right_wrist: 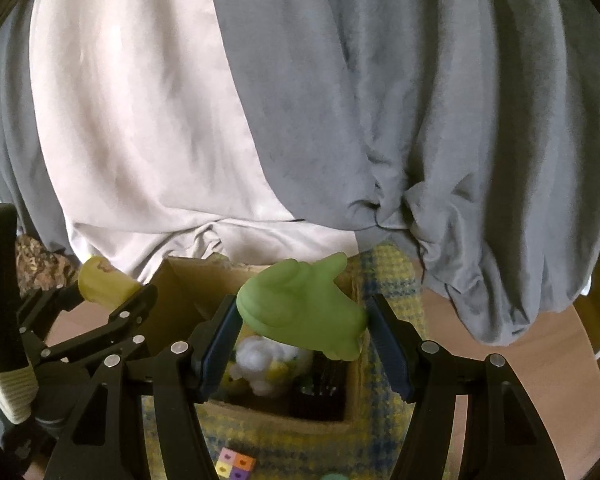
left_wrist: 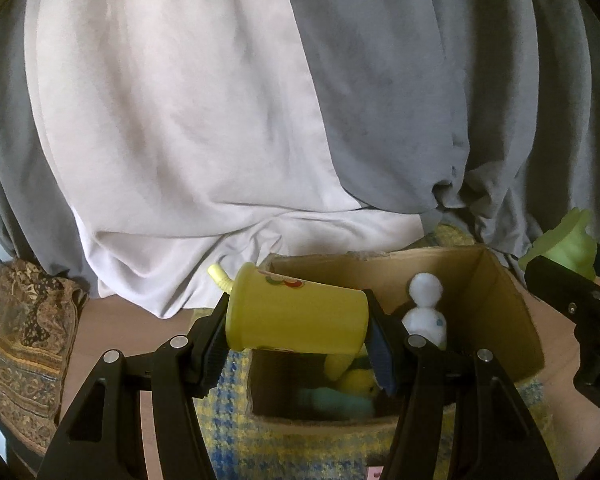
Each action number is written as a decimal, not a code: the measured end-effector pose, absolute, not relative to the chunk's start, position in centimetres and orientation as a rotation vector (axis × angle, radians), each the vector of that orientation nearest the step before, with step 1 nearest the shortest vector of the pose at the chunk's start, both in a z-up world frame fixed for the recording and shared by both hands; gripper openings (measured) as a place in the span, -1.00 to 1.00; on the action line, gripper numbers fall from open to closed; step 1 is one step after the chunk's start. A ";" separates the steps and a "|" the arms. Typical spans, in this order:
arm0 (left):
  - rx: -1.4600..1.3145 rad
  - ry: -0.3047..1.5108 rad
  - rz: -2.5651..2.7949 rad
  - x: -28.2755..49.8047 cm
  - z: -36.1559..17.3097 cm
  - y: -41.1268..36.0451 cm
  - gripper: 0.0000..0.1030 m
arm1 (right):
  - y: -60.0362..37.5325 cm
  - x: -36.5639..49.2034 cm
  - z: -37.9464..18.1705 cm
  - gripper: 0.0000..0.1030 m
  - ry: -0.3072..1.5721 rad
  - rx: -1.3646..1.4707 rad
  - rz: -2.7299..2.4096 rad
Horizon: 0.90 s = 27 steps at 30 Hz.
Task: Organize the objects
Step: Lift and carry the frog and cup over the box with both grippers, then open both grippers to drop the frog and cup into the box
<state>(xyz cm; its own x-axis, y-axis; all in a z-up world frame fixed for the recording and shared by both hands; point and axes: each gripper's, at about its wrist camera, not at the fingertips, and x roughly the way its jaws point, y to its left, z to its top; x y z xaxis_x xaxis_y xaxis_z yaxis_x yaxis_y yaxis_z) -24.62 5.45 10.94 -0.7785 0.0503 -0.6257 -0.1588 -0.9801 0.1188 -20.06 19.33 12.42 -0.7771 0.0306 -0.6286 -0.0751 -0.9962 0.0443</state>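
In the left wrist view we see our left gripper [left_wrist: 298,330] low in the centre of the frame, its 2 fingers [left_wrist: 212,344] set about halfway apart and pinching a yellow cup [left_wrist: 300,314]. The cup lies on its side between the pads, lid end to the left, with a pale yellow straw [left_wrist: 219,276] poking out toward the upper left.

In the right wrist view our right gripper [right_wrist: 304,338] sits in the lower centre, fingers [right_wrist: 388,344] likewise partly spread and pressed on either side of a green rubbery toy [right_wrist: 300,312], which is held up above the box. That toy also shows at the right edge of the left wrist view.

Below both grippers stands an open cardboard box [left_wrist: 512,312] on a yellow and blue checked cloth [left_wrist: 236,432]. Inside it we can make out a white figure [left_wrist: 424,312] standing against the right wall, a yellow plush toy [left_wrist: 356,382] and a teal object [left_wrist: 332,398] lying on the bottom.

At the bottom edge of the right wrist view, a block of 4 coloured squares [right_wrist: 234,464] lies on the cloth in front of the box. Grey and white draped fabric [left_wrist: 180,100] fills the upper part of both views.
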 end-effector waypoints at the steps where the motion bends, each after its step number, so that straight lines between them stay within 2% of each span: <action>1: -1.001 0.249 2.848 -24.8 10.8 5.5 0.14 | 19.5 -20.5 12.3 0.25 0.104 -1.039 2.904; 12: -1.026 0.300 2.823 -25.9 10.1 6.2 0.18 | 20.1 -22.4 11.1 0.27 0.127 -1.120 2.893; 13: -1.027 0.307 2.819 -25.8 10.1 6.3 0.24 | 20.1 -22.5 11.0 0.42 0.119 -1.123 2.890; 15: -1.018 0.322 2.837 -25.7 10.1 6.3 0.68 | 20.1 -22.4 11.2 0.69 0.115 -1.103 2.885; 16: -1.006 0.324 2.854 -25.5 10.2 6.2 0.72 | 20.2 -22.2 11.3 0.75 0.114 -1.081 2.882; 22: -1.009 0.331 2.860 -24.9 10.4 6.1 0.73 | 20.7 -21.4 11.6 0.78 0.125 -1.056 2.857; 24: -1.004 0.346 2.863 -24.4 10.4 6.3 0.86 | 20.5 -20.8 11.7 0.81 0.109 -1.044 2.857; 27: -0.985 0.356 2.887 -23.6 10.6 6.2 0.95 | 20.2 -20.2 12.0 0.85 0.071 -1.028 2.858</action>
<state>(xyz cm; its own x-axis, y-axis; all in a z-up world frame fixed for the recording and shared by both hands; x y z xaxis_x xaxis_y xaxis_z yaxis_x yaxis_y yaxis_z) -23.59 6.22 10.62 -0.7919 -0.0084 -0.6106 -0.1403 -0.9706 0.1954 -20.18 20.22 11.98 -0.7662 0.0812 -0.6374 -0.1127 -0.9936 0.0090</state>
